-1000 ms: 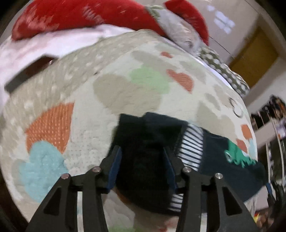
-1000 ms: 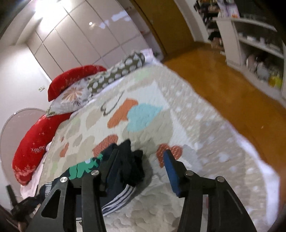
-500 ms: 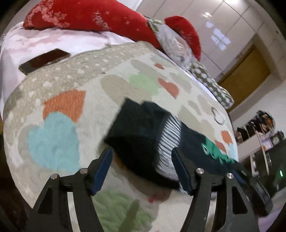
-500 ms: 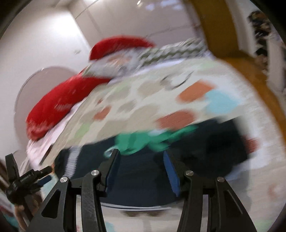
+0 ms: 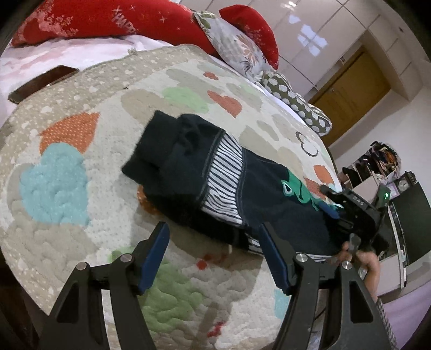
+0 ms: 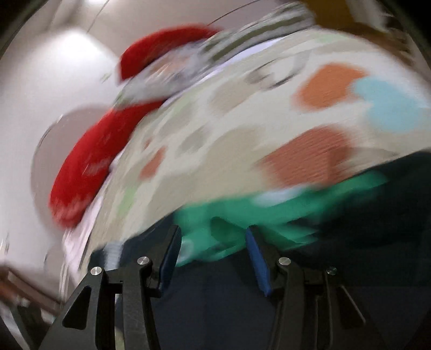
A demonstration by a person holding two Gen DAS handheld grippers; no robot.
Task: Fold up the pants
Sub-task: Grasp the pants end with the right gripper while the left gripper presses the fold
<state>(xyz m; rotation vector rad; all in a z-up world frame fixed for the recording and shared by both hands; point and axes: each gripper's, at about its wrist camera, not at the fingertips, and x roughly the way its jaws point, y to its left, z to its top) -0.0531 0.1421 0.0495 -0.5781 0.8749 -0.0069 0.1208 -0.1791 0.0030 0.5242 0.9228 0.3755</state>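
Across the bed spreads a quilt [image 5: 113, 204] patched with hearts and clouds in orange, blue, green and tan; in the right wrist view it shows only as a blur [image 6: 242, 129]. Along its far edge lie red pillows [image 5: 113, 18], a floral cushion [image 5: 237, 51] and a dotted cushion [image 5: 296, 105], and a dark phone [image 5: 40, 83] rests on the pale sheet at the far left corner. Beyond the bed stand glossy cupboards and a wooden door [image 5: 350, 91].

Near the middle of the quilt lie the pants [image 5: 221, 185], dark navy with a white-striped band and a green print. They are folded into a thick bundle at the left end and stretch toward the right edge of the bed, where a hand [image 5: 369, 266] holds the right gripper [image 5: 330, 211] at the print.

Just short of the pants' near side hovers the left gripper [image 5: 212, 255]. Its jaws have just been opening and stand wide apart with only quilt between the blue pads.

In the smeared right wrist view, the right gripper [image 6: 212, 253] stands partly open low over the pants [image 6: 221, 309], the green print [image 6: 242, 220] between its pads, apparently ungripped.
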